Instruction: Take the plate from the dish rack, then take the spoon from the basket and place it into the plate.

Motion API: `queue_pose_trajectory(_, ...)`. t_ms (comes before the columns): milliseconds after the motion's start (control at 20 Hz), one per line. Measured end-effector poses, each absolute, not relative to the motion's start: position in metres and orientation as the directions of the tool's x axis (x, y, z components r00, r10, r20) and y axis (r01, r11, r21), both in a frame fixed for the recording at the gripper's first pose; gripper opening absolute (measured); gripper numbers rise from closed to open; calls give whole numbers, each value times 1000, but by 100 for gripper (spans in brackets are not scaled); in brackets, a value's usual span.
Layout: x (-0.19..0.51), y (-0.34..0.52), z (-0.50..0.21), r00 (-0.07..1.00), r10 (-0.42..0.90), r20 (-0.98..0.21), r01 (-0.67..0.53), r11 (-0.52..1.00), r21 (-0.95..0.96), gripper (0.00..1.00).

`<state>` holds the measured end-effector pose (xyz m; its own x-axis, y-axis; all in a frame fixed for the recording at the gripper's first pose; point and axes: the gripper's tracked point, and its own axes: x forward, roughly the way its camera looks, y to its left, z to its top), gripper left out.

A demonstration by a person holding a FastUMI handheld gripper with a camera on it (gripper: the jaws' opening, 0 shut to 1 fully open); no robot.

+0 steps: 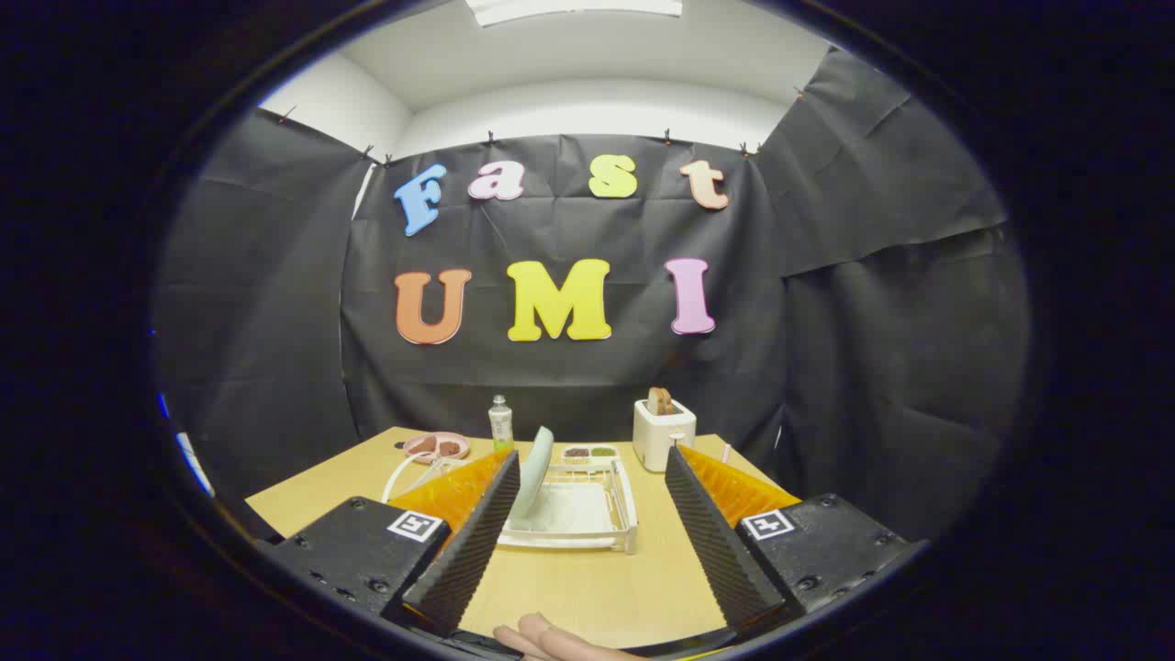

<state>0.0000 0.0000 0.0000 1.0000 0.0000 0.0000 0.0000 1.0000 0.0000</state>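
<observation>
In the gripper view the gripper (592, 477) has its fingers spread wide and holds nothing. The pale plate (533, 475) stands on edge in the white dish rack (587, 514) on the table (587, 588), just ahead, by the left finger. It looks stiff, smooth and breakable; its upper rim seems the best place to pinch.

Light source: a ceiling panel (574, 7) overhead, bright and slightly blown out.
Table (587, 588): evenly lit, with soft, faint shadows.
Booth wall: dark cloth, dim towards the sides.
Distortion: strong fisheye bending at the edges.
Focus: centre sharp; the hand (551, 640) nearest the lens is soft.
Gripper (585, 459): fingers spread apart, lit clearly.
</observation>
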Motion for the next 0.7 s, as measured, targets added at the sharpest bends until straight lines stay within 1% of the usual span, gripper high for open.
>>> queue_pose_trajectory(500, 10, 2, -9, 999, 27, -22, -28, 999, -19, 100)
queue_pose_trajectory(700, 27, 4, -2, 999, 17, -27, -18, 999, -33, 100)
